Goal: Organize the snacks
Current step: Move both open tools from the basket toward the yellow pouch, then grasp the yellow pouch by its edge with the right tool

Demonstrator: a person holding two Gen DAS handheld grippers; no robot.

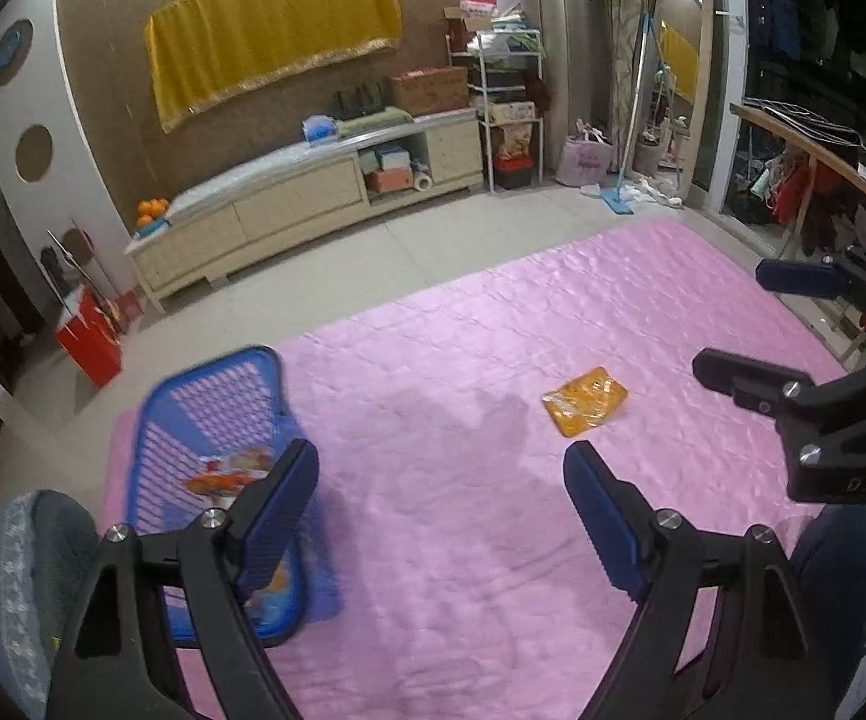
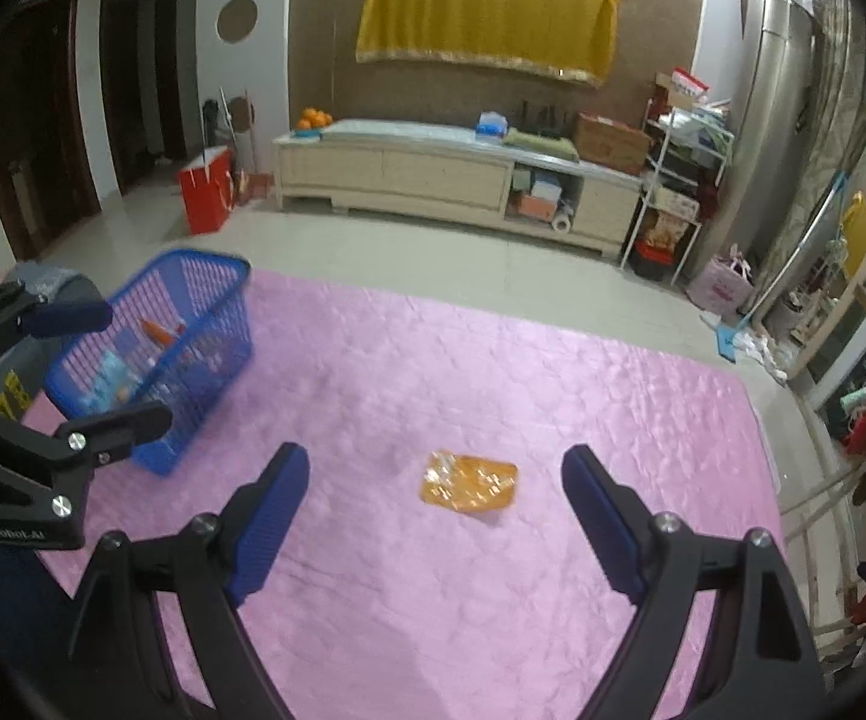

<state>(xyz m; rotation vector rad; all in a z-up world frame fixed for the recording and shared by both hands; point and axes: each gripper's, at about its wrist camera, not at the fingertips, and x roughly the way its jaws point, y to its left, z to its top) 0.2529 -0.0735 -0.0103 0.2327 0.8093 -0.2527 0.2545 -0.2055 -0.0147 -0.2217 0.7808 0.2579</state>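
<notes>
An orange snack packet (image 1: pixel 585 400) lies flat on the pink blanket (image 1: pixel 463 360); it also shows in the right wrist view (image 2: pixel 469 481). A blue plastic basket (image 1: pixel 211 414) stands at the blanket's left edge with snack packets (image 1: pixel 229 476) inside; in the right wrist view the basket (image 2: pixel 163 354) holds an orange and a blue packet. My left gripper (image 1: pixel 440 483) is open and empty, beside the basket. My right gripper (image 2: pixel 436 483) is open and empty, hovering just short of the orange packet. Each gripper shows in the other's view: the right one (image 1: pixel 727 324) and the left one (image 2: pixel 133 369), both open.
A cream TV cabinet (image 2: pixel 445 174) stands along the far wall with oranges (image 2: pixel 313 117) on it. A red bag (image 2: pixel 205 189) sits on the tiled floor. A shelf rack (image 2: pixel 679 180), mop (image 1: pixel 619 198) and drying rack (image 1: pixel 823 180) are to the right. A grey cushion (image 1: pixel 31 570) lies near left.
</notes>
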